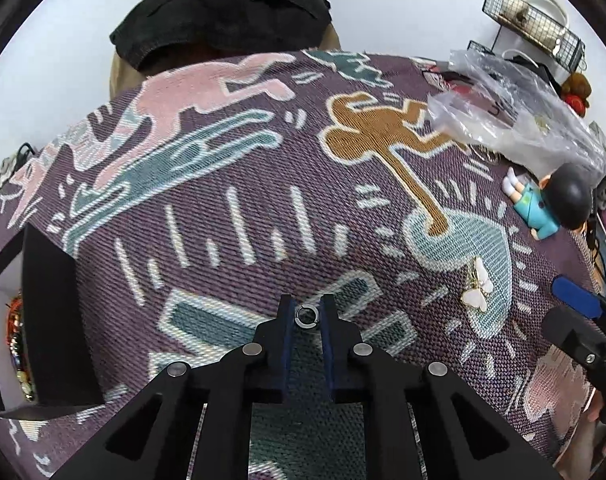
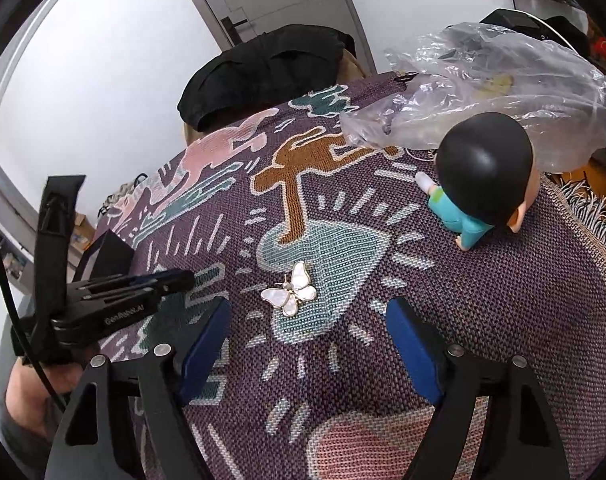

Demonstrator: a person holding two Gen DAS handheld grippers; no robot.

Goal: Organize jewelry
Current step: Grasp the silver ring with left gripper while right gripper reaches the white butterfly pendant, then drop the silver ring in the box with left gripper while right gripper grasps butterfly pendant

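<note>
In the left wrist view my left gripper (image 1: pixel 307 312) is shut on a small silver ring (image 1: pixel 306 316), held between its blue pads just above the patterned cloth (image 1: pixel 231 216). A white butterfly brooch (image 1: pixel 477 285) lies on the cloth to its right; it also shows in the right wrist view (image 2: pixel 291 289). My right gripper (image 2: pixel 307 320) is open and empty, hovering just short of the brooch. A black jewelry box (image 1: pixel 43 320) with beads inside stands at the left edge. The left gripper shows in the right wrist view (image 2: pixel 175 280) at the left.
A doll in teal clothes (image 2: pixel 479 184) lies at the right on the cloth. A crumpled clear plastic bag (image 2: pixel 483 88) sits behind it. A black garment (image 1: pixel 223 20) hangs over a chair at the back. A wire shelf (image 1: pixel 535 24) is on the far right wall.
</note>
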